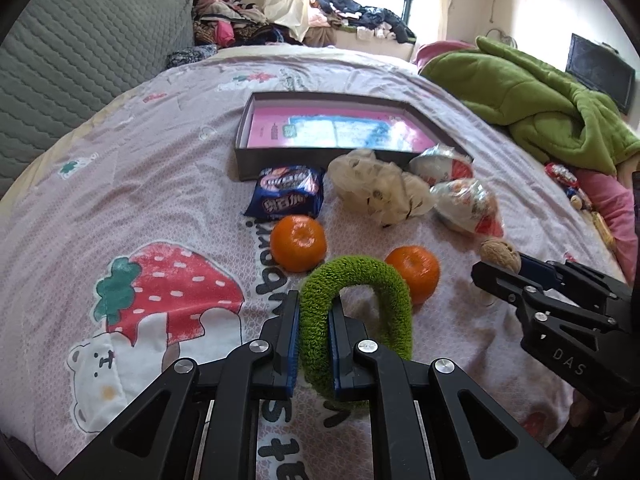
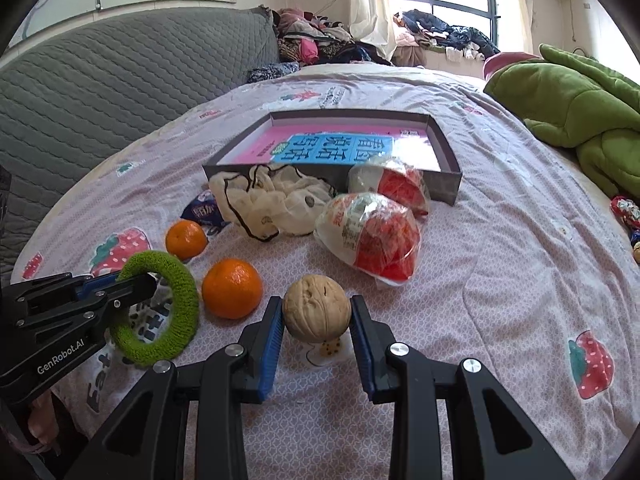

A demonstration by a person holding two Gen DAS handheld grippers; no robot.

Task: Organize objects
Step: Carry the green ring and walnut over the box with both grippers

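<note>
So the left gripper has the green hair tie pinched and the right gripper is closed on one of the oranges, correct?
Not quite. The right gripper holds the walnut, not an orange; the right wrist view shows it between the fingers, with the nearer orange lying free on the bedsheet. The left gripper does have the green hair tie pinched.

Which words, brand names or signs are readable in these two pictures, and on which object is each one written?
"DAS": on the right gripper.
"GenRobot.AI": on the left gripper.
"Fat", then cut-off letters: printed on the bedsheet.
"看图说话写话": upside down on the pink book in the grey box.
"奥利奥": on the blue biscuit pack.
Small print on the red-and-white packets: too blurred to read.
</note>
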